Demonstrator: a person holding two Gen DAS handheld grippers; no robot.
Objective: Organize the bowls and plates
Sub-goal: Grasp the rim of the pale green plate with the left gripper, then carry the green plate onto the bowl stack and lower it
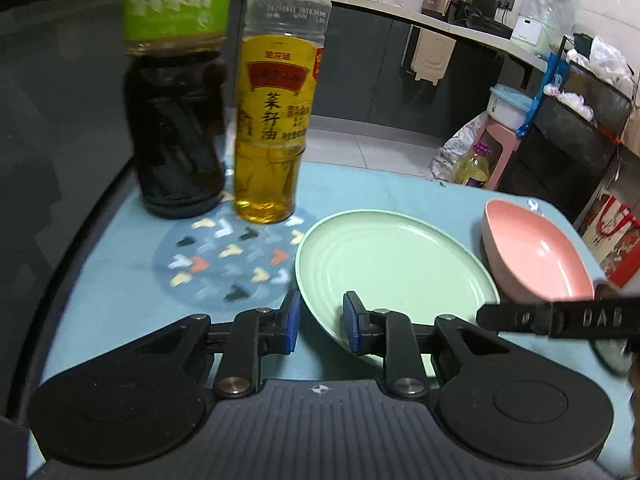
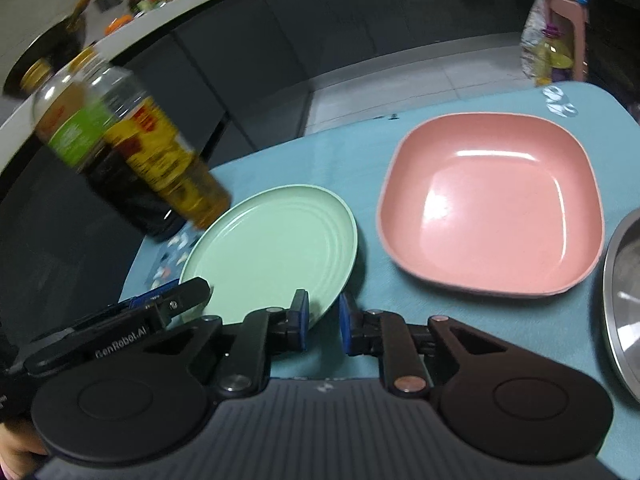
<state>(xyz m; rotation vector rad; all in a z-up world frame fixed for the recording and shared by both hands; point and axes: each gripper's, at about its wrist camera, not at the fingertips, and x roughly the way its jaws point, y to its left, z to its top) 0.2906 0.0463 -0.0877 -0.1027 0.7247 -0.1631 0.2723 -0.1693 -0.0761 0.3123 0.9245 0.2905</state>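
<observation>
The left claw [image 1: 319, 322] is sitting released, its blue pads straddling the near rim of the pale green ridged plate [image 1: 394, 268] without clamping it. The right claw [image 2: 323, 322] is also hanging released at the plate's near edge; its arm is showing "GenRobot.AI". The plate is lying on the blue counter [image 1: 120, 280], beside a pink square bowl [image 2: 490, 204]. Behind are standing a yellow-labelled oil bottle [image 1: 276, 120] reading "菜籽油" and a dark sauce bottle [image 1: 176, 120].

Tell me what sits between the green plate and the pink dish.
Nothing sits there. The right wrist view shows only a bare strip of blue table mat between the green plate and the pink dish; they lie apart, not touching.
</observation>
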